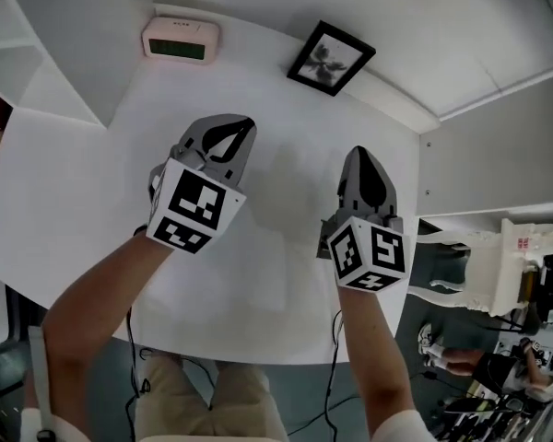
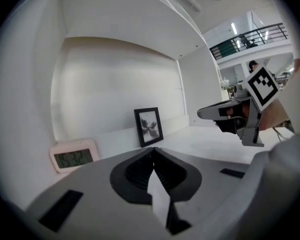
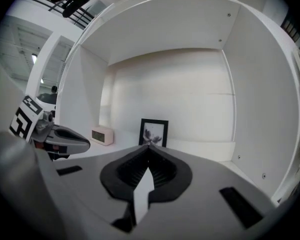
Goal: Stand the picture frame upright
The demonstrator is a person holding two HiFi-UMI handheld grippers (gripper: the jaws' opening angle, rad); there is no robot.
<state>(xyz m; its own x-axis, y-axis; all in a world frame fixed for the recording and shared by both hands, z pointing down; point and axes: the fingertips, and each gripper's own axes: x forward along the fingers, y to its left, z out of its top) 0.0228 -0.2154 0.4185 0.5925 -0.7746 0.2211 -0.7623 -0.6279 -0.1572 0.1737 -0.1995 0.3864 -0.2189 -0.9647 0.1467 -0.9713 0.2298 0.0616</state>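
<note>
A black picture frame [image 1: 331,57] with a dark flower print stands upright against the back wall of a white shelf; it also shows in the left gripper view [image 2: 148,126] and the right gripper view [image 3: 154,132]. My left gripper [image 1: 242,127] hovers over the shelf's middle, well in front of the frame, jaws shut with nothing between them [image 2: 152,150]. My right gripper [image 1: 360,155] hangs beside it, to the right, also shut and empty [image 3: 149,145]. Neither touches the frame.
A pale pink digital clock [image 1: 181,40] stands at the back left of the shelf [image 1: 92,210]. White side walls close in the compartment on both sides. Beyond the right edge lies a cluttered room floor with a white cabinet [image 1: 498,256].
</note>
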